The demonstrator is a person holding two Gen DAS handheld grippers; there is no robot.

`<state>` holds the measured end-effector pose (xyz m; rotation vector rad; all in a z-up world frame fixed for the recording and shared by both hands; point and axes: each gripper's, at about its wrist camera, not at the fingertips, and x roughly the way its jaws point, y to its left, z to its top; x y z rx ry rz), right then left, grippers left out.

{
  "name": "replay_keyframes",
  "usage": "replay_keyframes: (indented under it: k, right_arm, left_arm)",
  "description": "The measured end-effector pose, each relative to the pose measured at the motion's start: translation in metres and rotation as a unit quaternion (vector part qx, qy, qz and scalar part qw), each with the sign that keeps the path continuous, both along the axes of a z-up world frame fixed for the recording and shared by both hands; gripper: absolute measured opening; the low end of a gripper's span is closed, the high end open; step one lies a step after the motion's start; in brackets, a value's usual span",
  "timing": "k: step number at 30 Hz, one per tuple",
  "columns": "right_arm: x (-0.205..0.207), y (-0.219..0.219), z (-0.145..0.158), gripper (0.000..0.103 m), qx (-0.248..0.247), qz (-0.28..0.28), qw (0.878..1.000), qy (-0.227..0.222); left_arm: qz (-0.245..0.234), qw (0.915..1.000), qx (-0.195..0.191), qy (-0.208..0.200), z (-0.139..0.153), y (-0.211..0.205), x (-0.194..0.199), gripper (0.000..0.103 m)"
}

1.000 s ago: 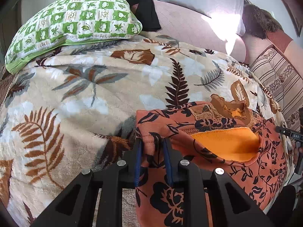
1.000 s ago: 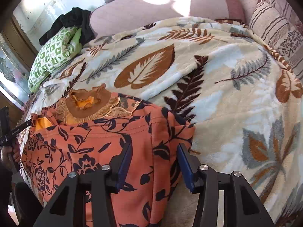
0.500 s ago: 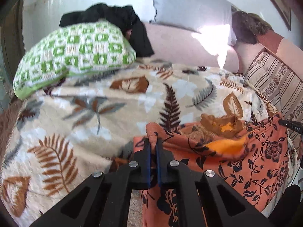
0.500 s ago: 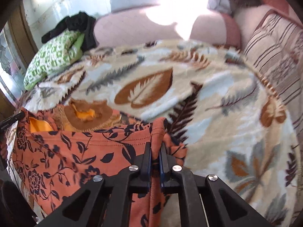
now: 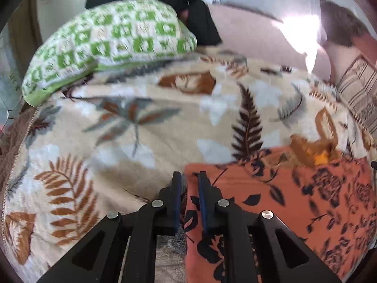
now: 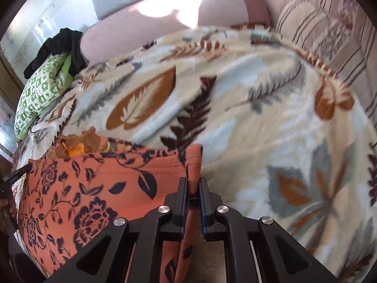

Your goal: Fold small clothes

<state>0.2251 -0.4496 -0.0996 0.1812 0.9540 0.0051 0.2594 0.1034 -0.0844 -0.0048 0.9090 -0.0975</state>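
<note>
Garment (image 5: 271, 214): orange floral print, lower right of the left wrist view, lower left of the right wrist view (image 6: 99, 188), lying on the leaf-patterned blanket (image 5: 141, 127) of the bed, near edge raised.

Left tool (image 5: 189, 200): jaws just eased slightly apart, left corner of the garment between them, pads close against the cloth; grip judged retained. Right tool (image 6: 193, 202): clenched on the right corner, cloth pinched between the pads.

Procedure for the step in hand, judged as raising the near edge for a fold toward the neckline (image 5: 315, 151):
- Keep both corners level and the edge taut between them.
- Carry both tools forward together, at equal pace.
- Lay the edge flat before release; avoid dragging the blanket.

View differences:
- Left wrist view: green checked pillow (image 5: 110, 44) large at upper left, black clothing (image 5: 183, 2) above it.
- Right wrist view: striped cushion (image 6: 329, 30) at upper right, hem stitching along the taut edge, tip of the other tool at far left.
</note>
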Motion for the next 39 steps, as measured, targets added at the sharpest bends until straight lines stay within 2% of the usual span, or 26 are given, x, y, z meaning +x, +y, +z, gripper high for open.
replay_keyframes:
  k: [2,4,5,7,8,9,11,12,13,14,16,18,19,22,24,25,26,27,28,29,31,33,35,37,39]
  right_arm:
    - [-0.010,0.002,0.023,0.010,0.017,-0.003,0.999,-0.034]
    - [-0.017,0.010,0.036,0.010,0.078,0.025,0.995,-0.050]
    - [-0.015,0.015,0.036,0.010,0.112,0.045,0.992,-0.041]
    - [-0.006,0.024,0.019,0.010,0.180,0.076,0.981,-0.006]
    - [0.000,0.025,0.006,0.010,0.194,0.079,0.978,0.012]
    - [0.008,0.022,-0.010,0.010,0.201,0.073,0.976,0.036]
    - [0.023,-0.005,-0.048,0.011,0.201,-0.005,0.976,0.086]
    - [0.025,-0.020,-0.061,0.010,0.239,-0.038,0.965,0.098]
    - [0.020,-0.028,-0.060,0.010,0.274,-0.057,0.956,0.089]
    - [0.014,-0.028,-0.049,0.011,0.256,-0.060,0.962,0.081]
    - [0.000,-0.009,-0.019,0.011,0.172,-0.030,0.983,0.063]
    - [-0.023,0.011,0.008,0.011,0.143,0.006,0.989,0.039]
    - [-0.034,0.018,0.016,0.011,0.143,0.019,0.989,0.031]
    - [-0.071,0.046,0.028,0.012,0.159,0.044,0.986,0.023]
    - [-0.094,0.060,0.021,0.016,0.194,0.065,0.979,0.026]
    - [-0.101,0.066,0.009,0.024,0.206,0.074,0.975,0.038]
    - [-0.105,0.069,-0.003,0.041,0.205,0.072,0.975,0.051]
    - [-0.111,0.070,-0.019,0.053,0.192,0.060,0.978,0.063]
    - [-0.112,0.065,-0.036,0.068,0.185,0.035,0.979,0.077]
    - [-0.117,0.057,-0.047,0.067,0.204,0.007,0.975,0.087]
    - [-0.130,0.049,-0.034,0.067,0.240,-0.030,0.968,0.065]
    - [-0.138,0.056,-0.010,0.069,0.219,-0.010,0.975,0.033]
    - [-0.139,0.066,0.007,0.070,0.203,0.007,0.979,0.020]
    - [-0.136,0.072,0.015,0.071,0.227,0.021,0.974,0.003]
    - [-0.128,0.071,0.007,0.077,0.241,0.012,0.970,0.008]
  left_arm:
    - [-0.016,0.9993,-0.017,-0.029,0.022,-0.001,-0.019,0.014]
    - [-0.043,0.9979,-0.028,-0.038,0.033,-0.009,-0.035,0.021]
    - [-0.062,0.9965,-0.037,-0.041,0.035,-0.016,-0.044,0.025]
    - [-0.084,0.9945,-0.056,-0.027,0.025,-0.028,-0.049,0.050]
    - [-0.087,0.9945,-0.053,-0.022,0.016,-0.036,-0.048,0.054]
    - [-0.081,0.9957,-0.044,-0.014,0.006,-0.039,-0.046,0.057]
    - [-0.046,0.9975,-0.004,0.053,-0.032,-0.046,-0.030,0.058]
    - [-0.032,0.9967,-0.007,0.074,-0.043,-0.043,-0.027,0.058]
    - [-0.025,0.9979,-0.022,0.056,-0.039,-0.039,-0.031,0.058]
    - [-0.020,0.9984,-0.024,0.047,-0.031,-0.038,-0.037,0.058]
    - [-0.020,0.9991,-0.022,0.030,-0.011,-0.037,-0.052,0.058]
    - [-0.018,0.9992,-0.034,0.005,0.008,-0.034,-0.077,0.062]
    - [-0.017,0.9989,-0.045,-0.002,0.015,-0.033,-0.092,0.068]
    - [-0.021,0.9972,-0.071,-0.005,0.020,-0.033,-0.133,0.071]
    - [-0.029,0.9980,-0.056,0.008,0.006,-0.038,-0.144,0.072]
    - [-0.017,0.9991,-0.033,0.019,-0.007,-0.039,-0.143,0.072]
    - [-0.008,0.9993,-0.006,0.037,-0.024,-0.041,-0.138,0.072]
    - [0.001,0.9975,0.014,0.069,-0.040,-0.040,-0.133,0.075]
    - [0.010,0.9960,-0.003,0.089,-0.048,-0.036,-0.131,0.076]
    - [0.035,0.9951,-0.037,0.084,-0.043,-0.028,-0.135,0.076]
    - [0.055,0.9950,-0.055,0.063,-0.024,-0.023,-0.146,0.075]
    - [0.037,0.9981,-0.039,0.030,-0.009,-0.028,-0.156,0.075]
    - [0.026,0.9993,-0.020,0.015,-0.002,-0.035,-0.162,0.076]
    - [0.020,0.9993,-0.023,0.019,-0.004,-0.037,-0.162,0.076]
    - [0.024,0.9988,-0.020,0.037,-0.014,-0.036,-0.159,0.076]
